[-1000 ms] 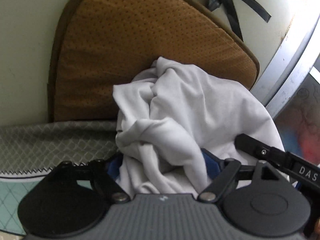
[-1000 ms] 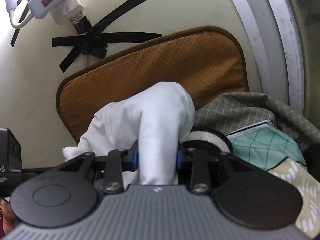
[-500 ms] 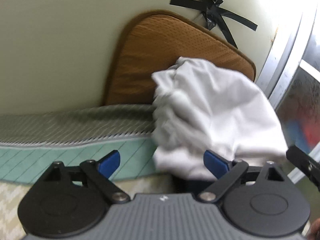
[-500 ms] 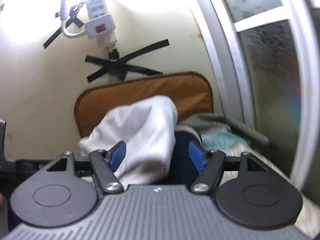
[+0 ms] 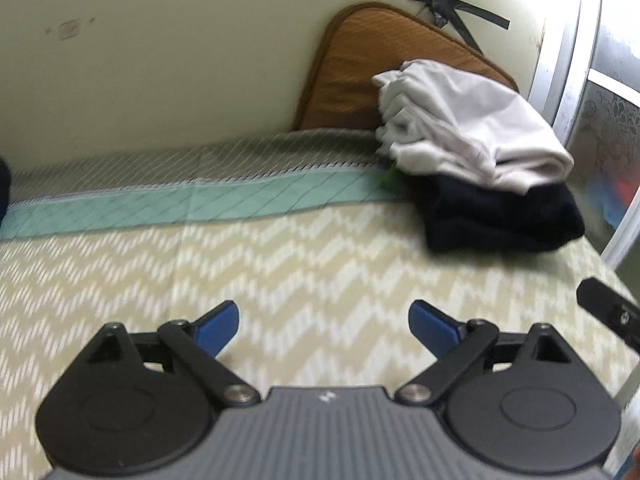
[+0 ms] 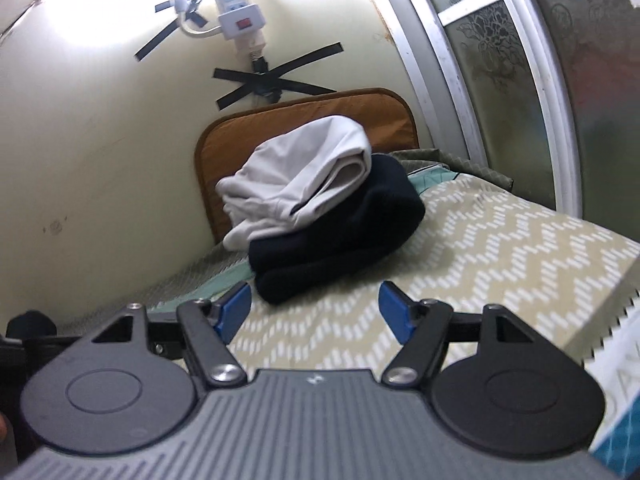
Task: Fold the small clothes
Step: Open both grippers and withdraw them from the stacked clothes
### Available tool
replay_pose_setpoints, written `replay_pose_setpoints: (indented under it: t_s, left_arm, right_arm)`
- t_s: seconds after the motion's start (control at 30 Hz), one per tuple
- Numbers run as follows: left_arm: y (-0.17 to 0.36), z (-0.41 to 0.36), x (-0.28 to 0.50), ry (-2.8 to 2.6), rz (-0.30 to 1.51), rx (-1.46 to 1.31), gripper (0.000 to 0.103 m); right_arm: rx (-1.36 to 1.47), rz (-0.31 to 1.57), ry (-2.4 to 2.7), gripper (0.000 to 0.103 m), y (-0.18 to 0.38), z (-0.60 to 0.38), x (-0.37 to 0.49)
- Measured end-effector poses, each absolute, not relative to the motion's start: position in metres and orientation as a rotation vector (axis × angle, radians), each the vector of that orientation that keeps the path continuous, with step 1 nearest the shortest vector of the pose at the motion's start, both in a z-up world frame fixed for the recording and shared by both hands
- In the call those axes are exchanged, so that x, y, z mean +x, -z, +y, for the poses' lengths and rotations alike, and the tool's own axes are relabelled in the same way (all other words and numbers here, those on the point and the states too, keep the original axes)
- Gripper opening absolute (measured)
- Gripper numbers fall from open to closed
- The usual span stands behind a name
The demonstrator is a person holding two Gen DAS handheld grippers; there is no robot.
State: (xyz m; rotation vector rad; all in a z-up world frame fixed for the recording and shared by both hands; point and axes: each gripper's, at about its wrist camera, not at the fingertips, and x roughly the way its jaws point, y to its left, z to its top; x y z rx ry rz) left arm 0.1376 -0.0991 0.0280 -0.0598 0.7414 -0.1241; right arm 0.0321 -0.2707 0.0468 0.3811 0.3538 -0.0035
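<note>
The white garment (image 5: 472,140) now lies folded on the dark garment (image 5: 500,220), at the bed's (image 5: 280,264) far corner against the brown cushion (image 5: 352,68). A second ago both grippers clasped it. The left gripper (image 5: 324,320) has pulled back over the zigzag cover, jaws wide and empty, having just opened further. The right gripper (image 6: 316,308) has also backed off, its jaws sprung wide, nothing between them.
</note>
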Motion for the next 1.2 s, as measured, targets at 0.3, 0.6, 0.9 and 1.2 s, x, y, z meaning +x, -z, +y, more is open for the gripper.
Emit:
replay_pose_setpoints:
  t_s: [0.3,0.6,0.9,1.2]
  left_arm:
    - [-0.017,-0.077,0.103,0.064,0.704,-0.013,0.098]
    - [-0.02,-0.082,0.092,0.042,0.644,0.042,0.102]
    - [-0.018,-0.078,0.095,0.013,0.663,0.024,0.103]
    - [-0.019,-0.083,0.092,0.029,0.651,0.047,0.103]
  right_arm:
    - [0.362,0.338,0.053,0.075,-0.038,-0.254,0.011]
    - [0.361,0.312,0.062,0.084,-0.037,-0.253,0.006]
    - [0.405,0.307,0.056,0.086,-0.036,-0.258,0.004]
    - [0.413,0.309,0.054,0.086,-0.035,-0.258,0.005]
